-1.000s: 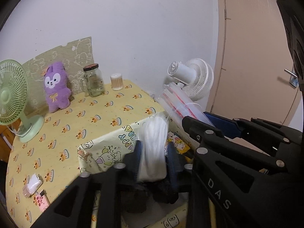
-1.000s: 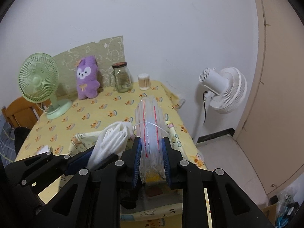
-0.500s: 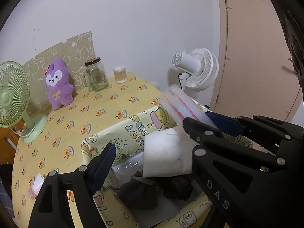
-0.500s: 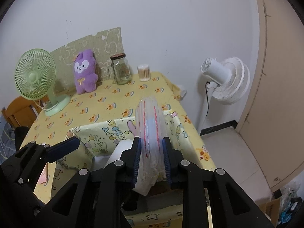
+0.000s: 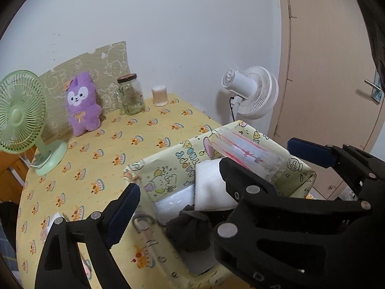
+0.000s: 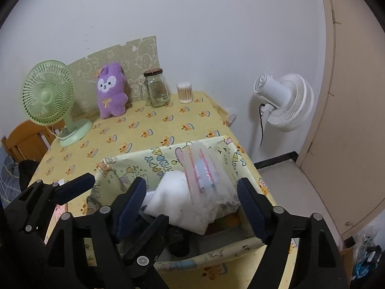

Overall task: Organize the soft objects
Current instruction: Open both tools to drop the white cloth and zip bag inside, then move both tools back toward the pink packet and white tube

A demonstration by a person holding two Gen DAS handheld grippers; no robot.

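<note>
Both grippers hang over the cartoon-printed storage box [image 6: 168, 161] at the near edge of the bench [image 6: 149, 130]. The left gripper [image 5: 178, 202] has its jaws wide apart, holding nothing; the right gripper [image 6: 192, 200] likewise, jaws spread. In the box, a clear plastic bag [image 6: 204, 171] rests on a white soft bundle [image 6: 178, 202], dark cloth [image 5: 190, 231] beside it

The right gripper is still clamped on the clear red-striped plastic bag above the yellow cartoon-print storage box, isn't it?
Not quite: in the right wrist view the right gripper is open, and the clear red-striped plastic bag lies loose in the yellow cartoon-print storage box.
</note>
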